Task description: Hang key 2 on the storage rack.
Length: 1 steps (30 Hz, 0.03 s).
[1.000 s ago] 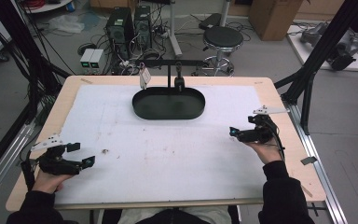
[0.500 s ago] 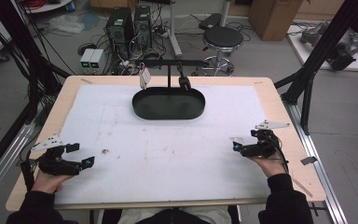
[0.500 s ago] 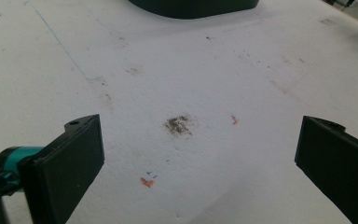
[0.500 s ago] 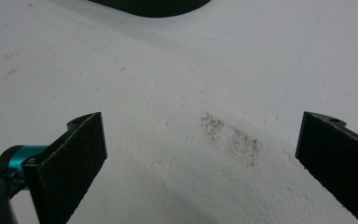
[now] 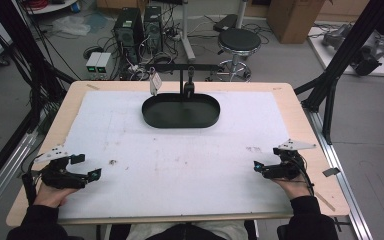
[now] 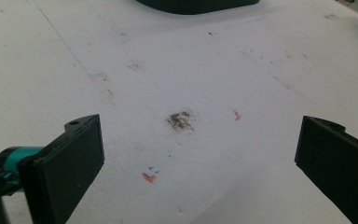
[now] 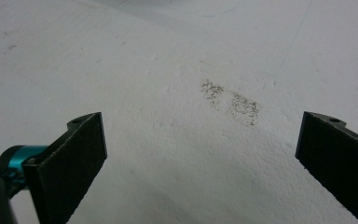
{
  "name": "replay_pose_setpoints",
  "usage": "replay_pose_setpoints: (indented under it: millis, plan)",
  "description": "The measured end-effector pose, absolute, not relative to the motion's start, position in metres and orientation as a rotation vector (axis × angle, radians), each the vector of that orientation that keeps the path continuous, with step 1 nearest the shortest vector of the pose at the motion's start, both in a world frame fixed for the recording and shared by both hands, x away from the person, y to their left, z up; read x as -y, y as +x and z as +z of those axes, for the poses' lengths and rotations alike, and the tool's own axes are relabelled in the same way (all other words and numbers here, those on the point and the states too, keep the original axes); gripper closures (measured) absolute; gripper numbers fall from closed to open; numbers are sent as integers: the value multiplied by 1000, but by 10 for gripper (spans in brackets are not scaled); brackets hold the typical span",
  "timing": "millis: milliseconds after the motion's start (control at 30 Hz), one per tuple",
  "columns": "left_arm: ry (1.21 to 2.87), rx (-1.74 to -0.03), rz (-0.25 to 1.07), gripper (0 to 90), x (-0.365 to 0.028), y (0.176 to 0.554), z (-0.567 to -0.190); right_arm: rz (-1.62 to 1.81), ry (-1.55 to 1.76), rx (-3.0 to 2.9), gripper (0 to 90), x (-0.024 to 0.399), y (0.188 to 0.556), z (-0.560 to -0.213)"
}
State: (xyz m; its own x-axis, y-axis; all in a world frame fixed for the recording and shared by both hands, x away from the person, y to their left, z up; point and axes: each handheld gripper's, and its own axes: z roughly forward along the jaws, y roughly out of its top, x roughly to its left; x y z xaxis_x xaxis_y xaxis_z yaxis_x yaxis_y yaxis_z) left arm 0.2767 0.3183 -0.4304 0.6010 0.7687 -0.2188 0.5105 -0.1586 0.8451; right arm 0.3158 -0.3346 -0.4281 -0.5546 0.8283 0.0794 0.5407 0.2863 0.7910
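My left gripper (image 5: 87, 167) rests low over the white sheet (image 5: 180, 160) near the table's front left corner, held by a hand, its jaws wide apart with nothing between them. In the left gripper view the left gripper (image 6: 198, 154) frames a dark smudge (image 6: 181, 119) and small orange marks on the sheet. At the front right, my right gripper (image 5: 259, 168) points left, also open and empty. The right gripper view has the right gripper (image 7: 200, 154) over a grey speckled stain (image 7: 233, 103).
A black oval tray (image 5: 181, 125) sits at the back middle of the sheet. Behind it stands a black T-shaped stand (image 5: 182, 67) with a white tag (image 5: 154, 84) and a dark item (image 5: 189, 89) hanging from it. Dark frame posts flank both table sides.
The right gripper has moved back toward the near edge and come down close to the sheet. The left gripper has stayed almost still.
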Motion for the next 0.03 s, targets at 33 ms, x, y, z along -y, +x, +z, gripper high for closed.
replay_pose_setpoints:
  millis: [33]
  plan:
    - [1823,-1037,322,17,-318,277,-430,1150,1236,-2215,10,335,316,-428]
